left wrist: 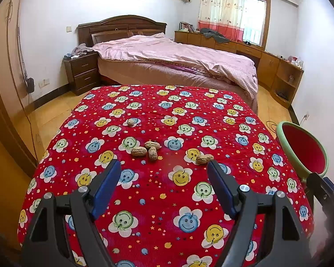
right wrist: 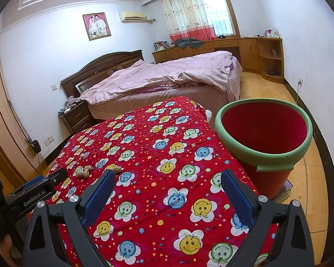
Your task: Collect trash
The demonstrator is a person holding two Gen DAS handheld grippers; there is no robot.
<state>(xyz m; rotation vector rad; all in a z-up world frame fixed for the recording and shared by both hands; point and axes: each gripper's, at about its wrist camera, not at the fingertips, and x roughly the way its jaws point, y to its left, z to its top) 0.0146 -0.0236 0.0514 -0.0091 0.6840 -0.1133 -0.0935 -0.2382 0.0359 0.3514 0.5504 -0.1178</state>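
Left wrist view: left gripper [left wrist: 164,166] open, empty, above red smiley-flower-cloth tabletop [left wrist: 158,200]; brown peanut shells [left wrist: 148,150] just ahead. Right gripper [right wrist: 167,178] open, empty; red green-rimmed plastic bucket [right wrist: 263,153] beside tabletop.

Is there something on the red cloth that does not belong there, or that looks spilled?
Yes. Peanut shells lie loose on the flowered red cloth: three in a cluster, one to the right, one farther back. The red bin beside the table looks empty. Nothing seems damaged.
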